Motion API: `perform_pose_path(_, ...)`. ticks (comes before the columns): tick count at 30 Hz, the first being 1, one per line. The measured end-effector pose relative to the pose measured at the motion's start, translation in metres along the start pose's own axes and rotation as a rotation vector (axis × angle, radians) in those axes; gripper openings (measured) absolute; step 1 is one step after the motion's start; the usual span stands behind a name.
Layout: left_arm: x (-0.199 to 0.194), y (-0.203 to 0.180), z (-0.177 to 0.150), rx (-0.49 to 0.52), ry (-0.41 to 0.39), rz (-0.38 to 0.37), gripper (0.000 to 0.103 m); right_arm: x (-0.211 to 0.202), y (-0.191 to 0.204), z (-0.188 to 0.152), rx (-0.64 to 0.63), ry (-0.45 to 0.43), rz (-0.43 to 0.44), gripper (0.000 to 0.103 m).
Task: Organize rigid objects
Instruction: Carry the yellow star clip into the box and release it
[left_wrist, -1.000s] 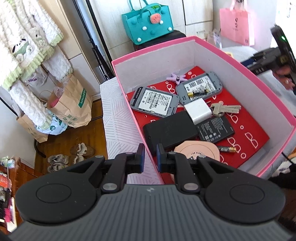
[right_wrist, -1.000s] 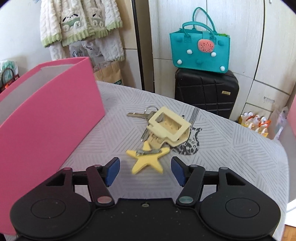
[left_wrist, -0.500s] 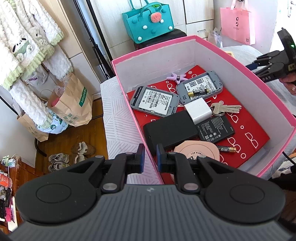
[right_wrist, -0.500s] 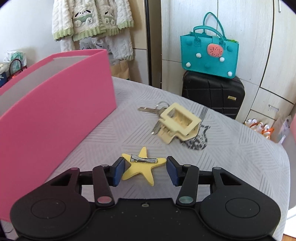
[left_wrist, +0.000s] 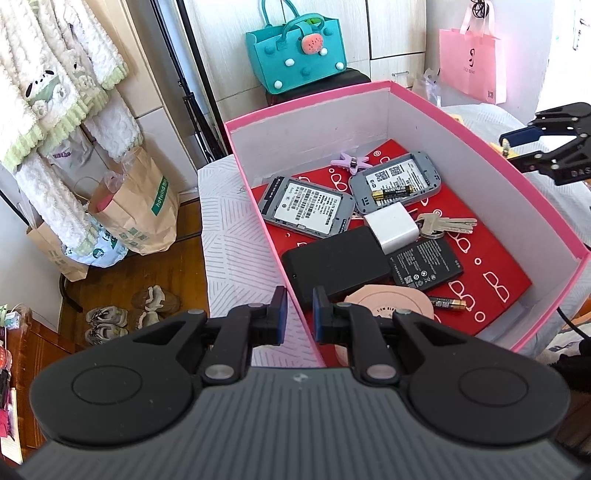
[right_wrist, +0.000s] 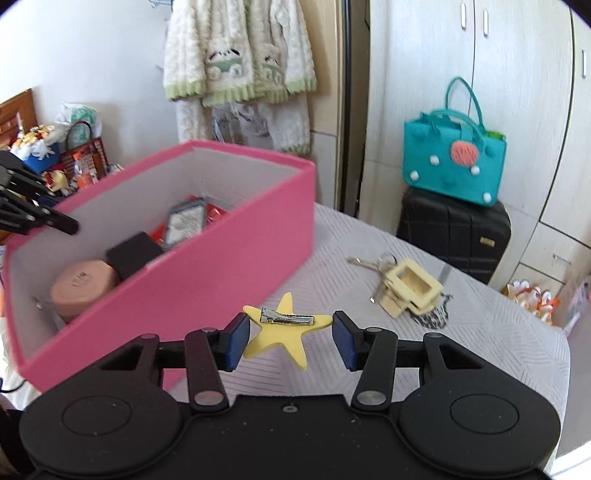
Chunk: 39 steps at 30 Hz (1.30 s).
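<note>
At the lower centre of the right wrist view, the right gripper has its blue pads clamped on the tips of a flat yellow star-shaped hair clip, held clear of the grey patterned tablecloth. The open pink cardboard box fills the left. In the left wrist view, the left gripper sits at lower centre, fingers together over the box's near wall, holding nothing.
</note>
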<state>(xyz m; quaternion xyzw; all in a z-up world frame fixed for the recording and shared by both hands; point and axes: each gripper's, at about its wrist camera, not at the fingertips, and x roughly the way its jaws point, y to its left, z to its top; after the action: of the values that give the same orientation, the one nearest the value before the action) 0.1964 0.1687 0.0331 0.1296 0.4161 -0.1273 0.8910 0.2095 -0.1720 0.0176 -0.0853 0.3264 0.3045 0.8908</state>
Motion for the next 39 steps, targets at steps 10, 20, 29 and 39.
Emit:
perform_pose_path(10, -0.001, 0.004, -0.003, -0.02, -0.016, -0.015, 0.012, -0.019, 0.013, 0.026, -0.029, -0.099, -0.072, 0.055)
perform_pose_path(20, -0.001, 0.006, -0.003, -0.044, -0.013, -0.018, 0.012, 0.033, 0.052, 0.113, -0.053, -0.076, 0.146, 0.055)
perform_pose_path(29, -0.001, 0.01, -0.003, -0.091, -0.004, -0.032, 0.012, 0.145, 0.092, 0.149, -0.125, 0.17, 0.211, 0.055)
perform_pose_path(39, 0.0, 0.016, -0.001, -0.123, -0.004, -0.059, 0.012, 0.159, 0.093, 0.149, -0.12, 0.241, 0.206, 0.061)
